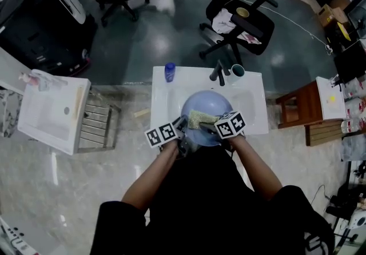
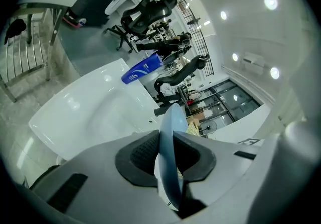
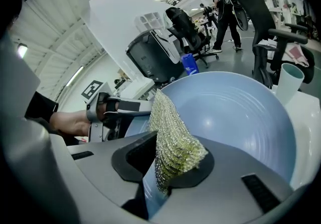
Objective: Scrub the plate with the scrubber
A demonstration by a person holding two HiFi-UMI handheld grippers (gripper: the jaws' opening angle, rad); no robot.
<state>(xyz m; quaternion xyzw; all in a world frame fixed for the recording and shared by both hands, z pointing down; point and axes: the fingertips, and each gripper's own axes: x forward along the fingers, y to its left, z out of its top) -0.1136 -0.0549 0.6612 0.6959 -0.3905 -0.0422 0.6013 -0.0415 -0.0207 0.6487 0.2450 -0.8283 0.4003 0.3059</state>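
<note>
The left hand-held gripper (image 2: 168, 153) pinches the rim of the blue plate (image 1: 209, 104), both pads pressed on its edge. The plate is held tilted over the white sink (image 1: 164, 106). The right hand-held gripper (image 3: 170, 162) is clamped on the yellow-green mesh scrubber (image 3: 173, 135), which lies against the plate's inner face near its left rim. On the sink's far edge stand a blue bottle (image 1: 170, 72), a dark faucet (image 1: 219, 72) and a pale cup (image 1: 238, 70).
</note>
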